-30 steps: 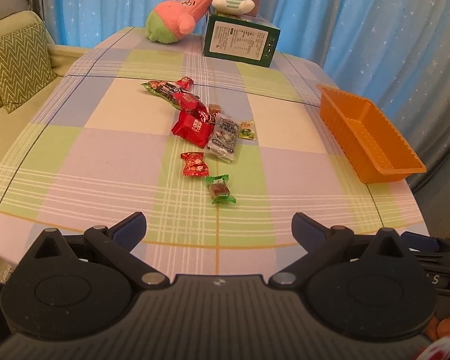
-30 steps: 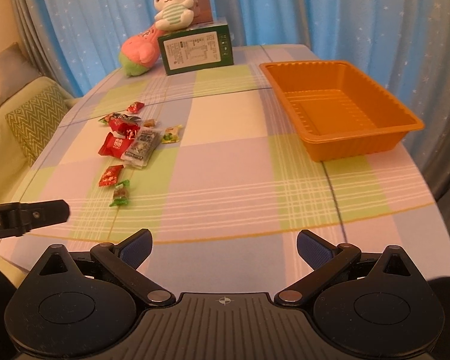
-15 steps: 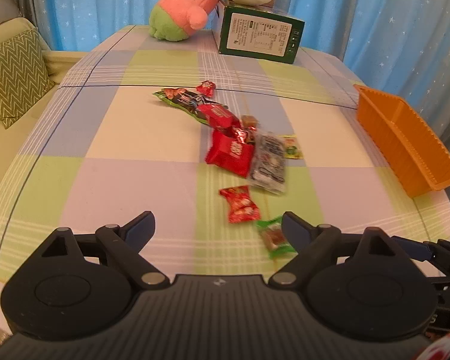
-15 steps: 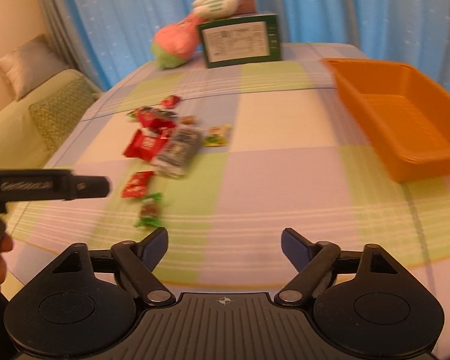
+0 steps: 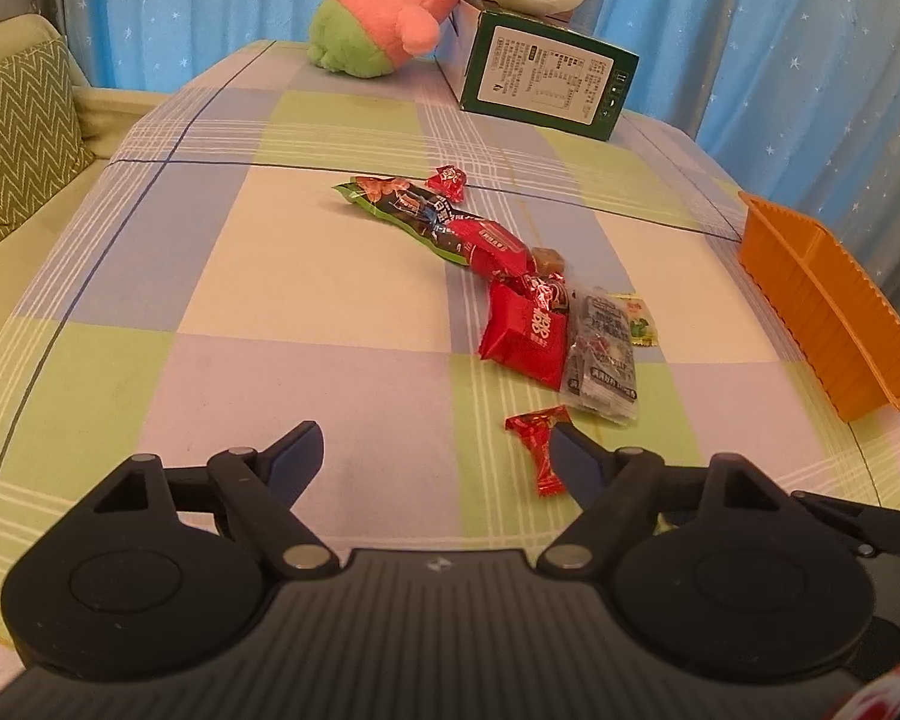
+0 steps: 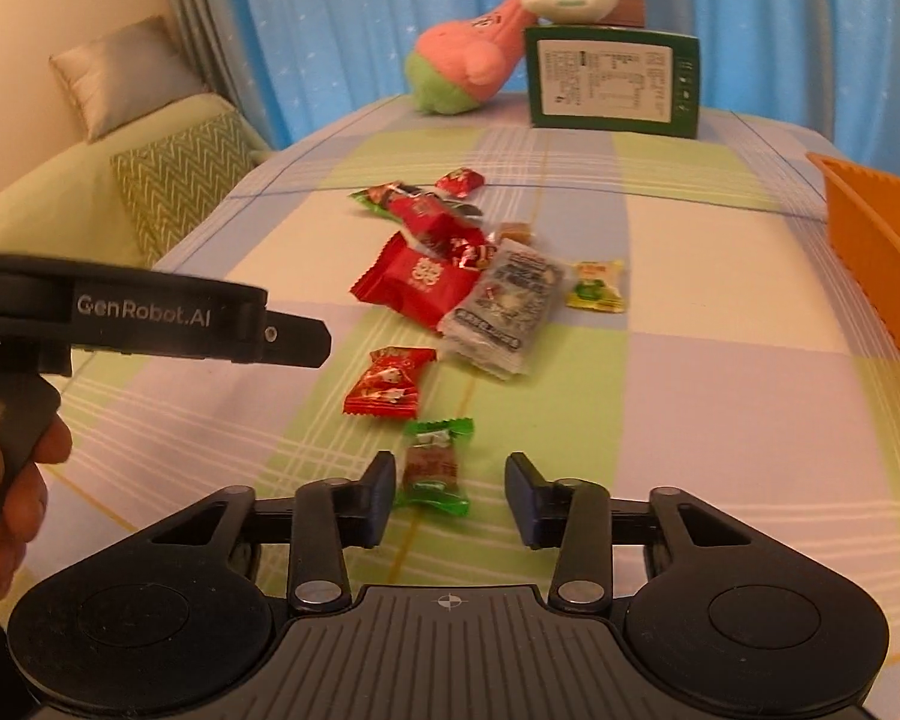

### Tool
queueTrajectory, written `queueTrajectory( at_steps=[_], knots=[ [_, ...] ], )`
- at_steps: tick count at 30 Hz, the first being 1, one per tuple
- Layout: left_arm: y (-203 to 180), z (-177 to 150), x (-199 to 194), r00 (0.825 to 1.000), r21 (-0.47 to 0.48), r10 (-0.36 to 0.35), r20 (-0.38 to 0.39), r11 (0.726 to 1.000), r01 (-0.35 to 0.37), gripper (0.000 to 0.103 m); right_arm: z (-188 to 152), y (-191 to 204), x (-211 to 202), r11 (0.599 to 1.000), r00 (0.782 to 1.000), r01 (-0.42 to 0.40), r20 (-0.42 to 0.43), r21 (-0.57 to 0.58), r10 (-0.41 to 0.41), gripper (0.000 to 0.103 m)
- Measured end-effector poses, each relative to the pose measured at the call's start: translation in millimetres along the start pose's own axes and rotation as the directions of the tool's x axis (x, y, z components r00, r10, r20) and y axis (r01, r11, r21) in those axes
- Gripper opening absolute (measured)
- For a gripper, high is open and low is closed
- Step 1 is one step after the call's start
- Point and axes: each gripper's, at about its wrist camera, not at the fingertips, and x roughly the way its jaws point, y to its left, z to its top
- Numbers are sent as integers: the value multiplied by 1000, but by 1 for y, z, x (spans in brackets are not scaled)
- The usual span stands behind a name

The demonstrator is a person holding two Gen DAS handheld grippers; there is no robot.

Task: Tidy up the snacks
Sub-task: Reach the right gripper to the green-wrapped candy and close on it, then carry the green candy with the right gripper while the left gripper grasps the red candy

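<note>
Several wrapped snacks lie in a loose heap on the checked tablecloth: a red packet (image 5: 525,336) (image 6: 417,282), a grey packet (image 5: 603,354) (image 6: 504,306) and a long green-and-red packet (image 5: 402,210). My left gripper (image 5: 438,453) hangs low over the cloth with its jaws closing. A small red candy (image 5: 537,450) (image 6: 390,381) lies just inside its right finger, and no pad presses it. My right gripper (image 6: 453,501) is closing around a green-wrapped candy (image 6: 432,468). The left pad is at the wrapper's edge and the right pad is apart from it. The orange tray (image 5: 822,324) (image 6: 870,252) stands at the right.
A green box (image 5: 546,81) (image 6: 612,81), a pink plush (image 5: 378,24) and a white plush stand at the table's far end. A sofa with a zigzag cushion (image 5: 18,138) lies to the left. A hand (image 6: 6,480) holds the left gripper's body (image 6: 144,312).
Both grippers have come forward and lower toward the snacks. Both pairs of jaws have narrowed, the right far more. The green candy now lies between the right fingers, the red candy by the left gripper's right finger.
</note>
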Motion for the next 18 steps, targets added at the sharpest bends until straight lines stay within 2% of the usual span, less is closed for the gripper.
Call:
queueTrajectory(
  at_steps=[1, 3, 8, 13, 18],
  knots=[
    [0, 0, 1, 1000, 1, -2, 1, 1000, 2, 78, 0, 1, 2, 1000, 1000, 3, 2, -6, -3, 36],
    [-2, 0, 2, 1000, 11, -9, 1, 1000, 9, 75, 1, 2, 3, 1000, 1000, 8, 6, -21, -7, 24],
    [-18, -3, 10, 999, 51, -39, -14, 998, 40, 66, 0, -6, -3, 999, 999, 43, 28, -23, -42, 22],
    [-38, -5, 20, 997, 72, -74, -24, 995, 75, 56, 4, -33, -18, 992, 989, 124, 75, 38, -126, 22],
    [-52, -7, 29, 997, 86, -66, -27, 994, 68, 41, 6, -58, -25, 981, 983, 161, 75, 105, -169, 22]
  ],
)
